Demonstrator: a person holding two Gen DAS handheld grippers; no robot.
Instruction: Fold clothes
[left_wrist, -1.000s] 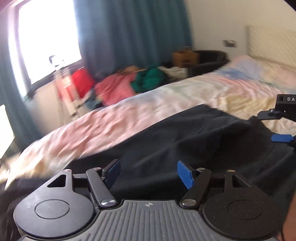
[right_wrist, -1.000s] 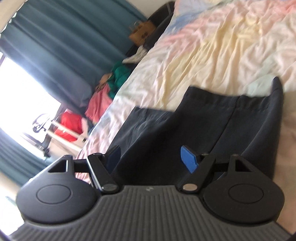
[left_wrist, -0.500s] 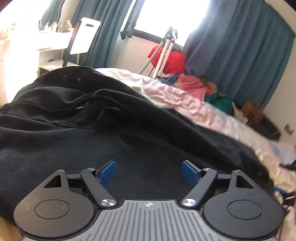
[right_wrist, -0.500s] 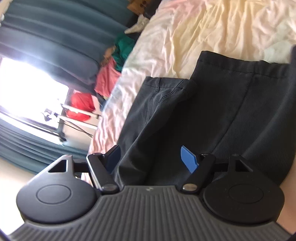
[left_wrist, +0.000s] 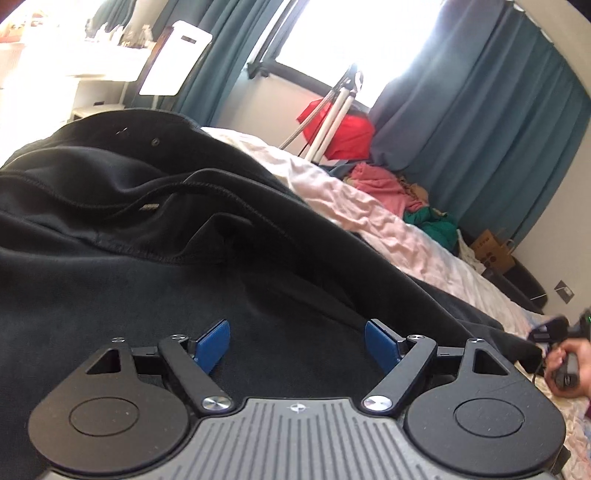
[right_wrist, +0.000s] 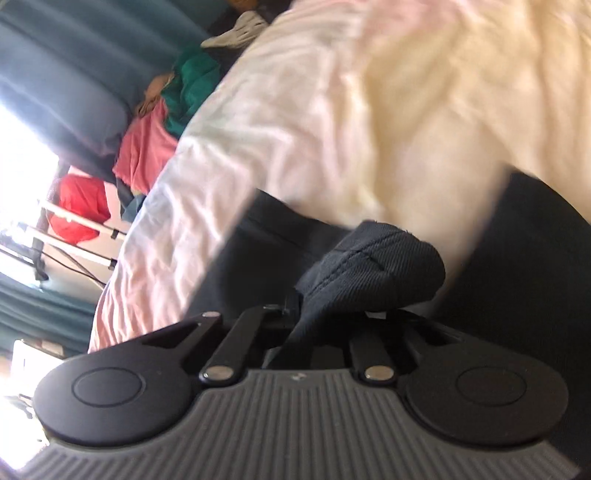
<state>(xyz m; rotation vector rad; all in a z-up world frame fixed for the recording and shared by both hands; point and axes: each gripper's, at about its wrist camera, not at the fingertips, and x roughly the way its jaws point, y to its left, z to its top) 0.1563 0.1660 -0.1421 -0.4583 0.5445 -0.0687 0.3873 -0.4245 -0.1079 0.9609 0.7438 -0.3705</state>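
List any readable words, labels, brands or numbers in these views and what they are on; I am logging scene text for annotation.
No text can be read in either view.
Brown paper bag by the curtain: a dark print, too small and blurred to read.
White board near the window: a dark slot or mark, no legible words.
Grey body of each tongs: only a small round emblem, no letters.
Dark trousers held in the right tongs: no visible label.

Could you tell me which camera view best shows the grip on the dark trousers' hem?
The right wrist view: there the right gripper is shut on the hem, which bunches up just past its fingers. The left wrist view shows only the waist end of the dark trousers under the open left gripper, no hem.
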